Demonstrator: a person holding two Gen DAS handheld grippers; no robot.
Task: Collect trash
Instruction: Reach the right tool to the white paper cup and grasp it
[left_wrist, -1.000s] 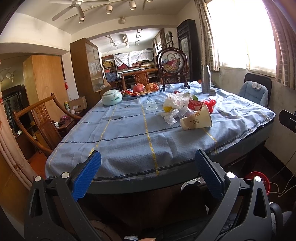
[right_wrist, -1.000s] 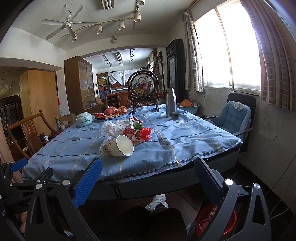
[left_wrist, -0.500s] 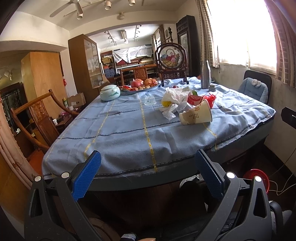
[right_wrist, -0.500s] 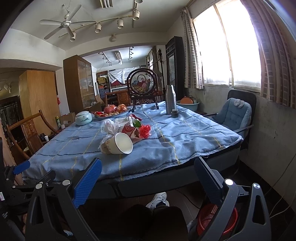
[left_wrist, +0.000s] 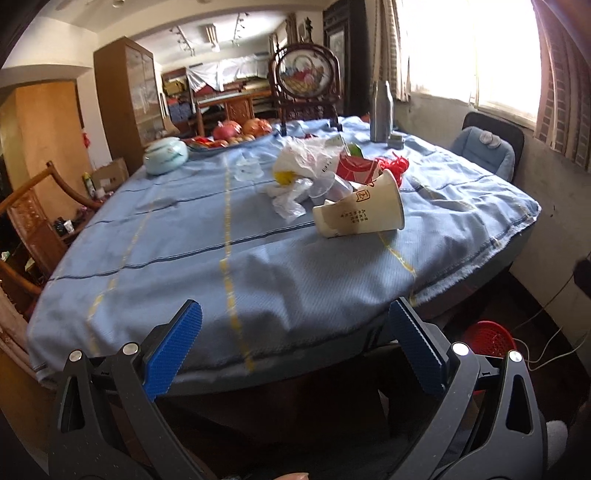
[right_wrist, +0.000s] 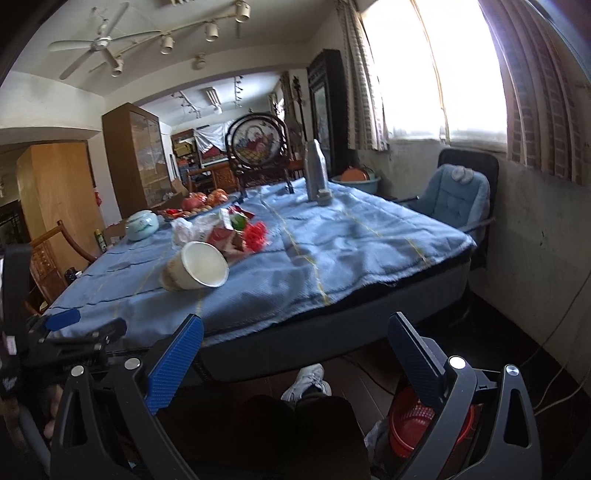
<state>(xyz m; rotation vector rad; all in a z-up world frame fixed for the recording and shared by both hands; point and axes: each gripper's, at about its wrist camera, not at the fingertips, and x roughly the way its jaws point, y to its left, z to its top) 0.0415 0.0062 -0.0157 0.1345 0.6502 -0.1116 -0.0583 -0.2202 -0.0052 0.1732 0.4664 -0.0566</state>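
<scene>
Both grippers hang at the near edge of the counter, and nothing has been picked up yet. The left gripper has its jaws spread wide and empty, blue pads out over the blue cloth. The right gripper is just as released, jaws apart with nothing between them, hovering off the counter's near corner.

The trash sits in one heap toward the middle of the counter, well beyond either gripper. Closest is a paper cup tipped on its side, mouth turned toward the right gripper's camera and its base dented. Behind it and touching it lie a crumpled plastic bag, some clear plastic cups, a red wrapper and a tuft of red netting. Farther back stand a green lidded jar, a tray of fruit and a metal flask, none of which looks like trash.

So this reads as the approach, the very start of collecting. A red basket on the floor beside the right gripper looks the likely bin. The next move calls for a reach forward over the cloth to the paper cup, jaws set across its sides and closed gently, since it looks soft enough to crush.
</scene>
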